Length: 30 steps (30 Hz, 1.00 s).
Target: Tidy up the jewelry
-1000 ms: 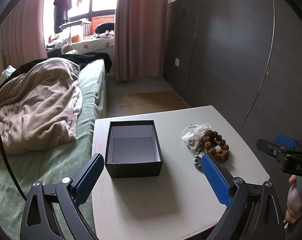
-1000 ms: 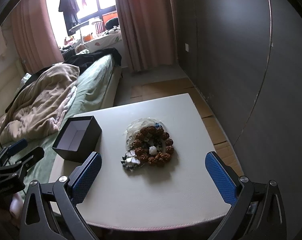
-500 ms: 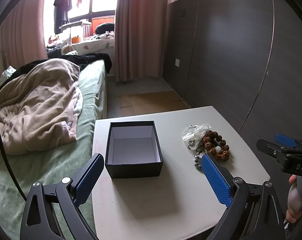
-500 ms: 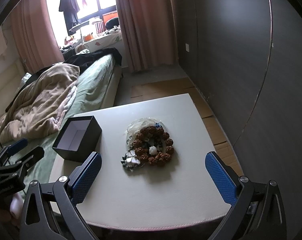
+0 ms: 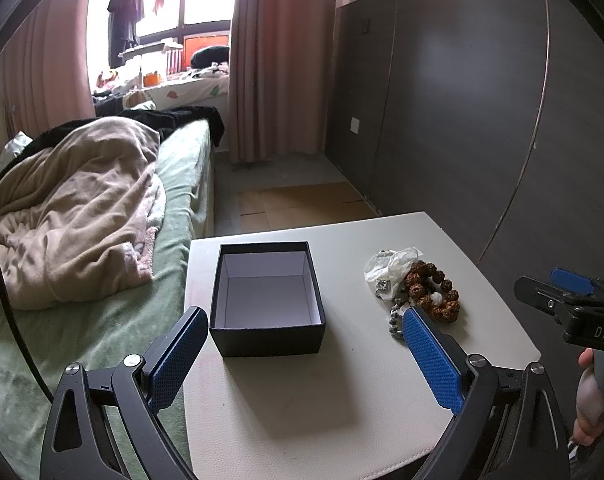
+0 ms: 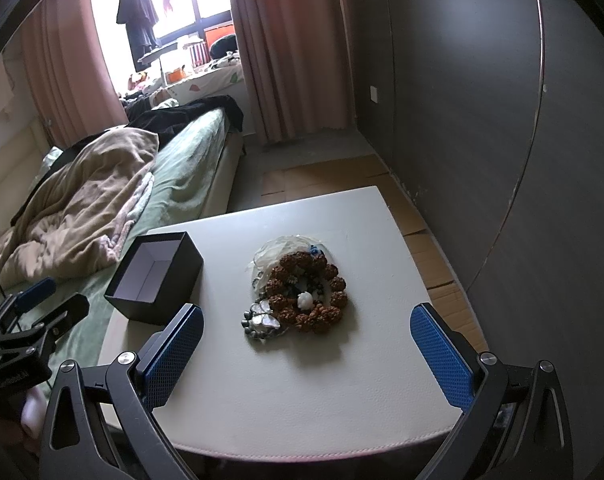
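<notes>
An open black box (image 5: 266,298) with a pale empty inside stands on the white table (image 5: 342,400); it also shows in the right wrist view (image 6: 155,280). A pile of jewelry lies to its right: a brown bead bracelet (image 6: 308,292), a silver bracelet (image 6: 261,322) and a clear plastic bag (image 6: 279,250). The pile shows in the left wrist view (image 5: 420,290). My left gripper (image 5: 304,356) is open and empty, near the box's front. My right gripper (image 6: 306,356) is open and empty, in front of the pile.
A bed (image 5: 101,280) with a beige blanket (image 5: 69,216) runs along the table's left side. A dark wardrobe wall (image 6: 502,120) stands to the right. Cardboard sheets (image 5: 302,200) lie on the floor beyond the table. Pink curtains (image 5: 277,60) hang at the window.
</notes>
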{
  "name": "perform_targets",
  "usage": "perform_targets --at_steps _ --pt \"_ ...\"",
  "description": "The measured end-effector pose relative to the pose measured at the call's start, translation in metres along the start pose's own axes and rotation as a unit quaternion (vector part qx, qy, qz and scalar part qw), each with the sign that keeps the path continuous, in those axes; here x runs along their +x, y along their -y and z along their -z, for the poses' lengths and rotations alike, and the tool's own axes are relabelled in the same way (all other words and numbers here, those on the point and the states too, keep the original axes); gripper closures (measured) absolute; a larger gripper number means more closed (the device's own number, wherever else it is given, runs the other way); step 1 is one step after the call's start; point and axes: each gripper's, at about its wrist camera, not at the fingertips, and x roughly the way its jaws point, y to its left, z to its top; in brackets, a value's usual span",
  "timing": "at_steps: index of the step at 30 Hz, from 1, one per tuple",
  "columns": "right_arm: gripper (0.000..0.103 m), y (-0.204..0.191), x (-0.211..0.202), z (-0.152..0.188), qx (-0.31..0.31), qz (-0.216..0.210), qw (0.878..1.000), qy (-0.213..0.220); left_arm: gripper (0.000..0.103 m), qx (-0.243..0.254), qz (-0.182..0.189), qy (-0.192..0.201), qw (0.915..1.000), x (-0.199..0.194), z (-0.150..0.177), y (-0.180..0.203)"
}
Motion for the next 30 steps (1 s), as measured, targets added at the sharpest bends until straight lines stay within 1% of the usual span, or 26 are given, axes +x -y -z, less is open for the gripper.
perform_targets --at_steps 18,23,30 --pt "0.0 0.003 -0.002 -0.001 0.003 0.003 1.0 0.003 0.005 0.0 -0.001 0.002 1.0 0.007 -0.003 0.005" --pt "0.0 0.01 0.001 -0.003 0.013 0.012 1.0 0.0 0.005 -0.009 0.005 0.001 0.9999 0.015 -0.008 0.01" --pt "0.0 0.026 0.009 -0.012 0.029 0.017 0.999 -0.002 0.005 -0.001 0.02 -0.002 0.9998 0.028 -0.014 0.022"
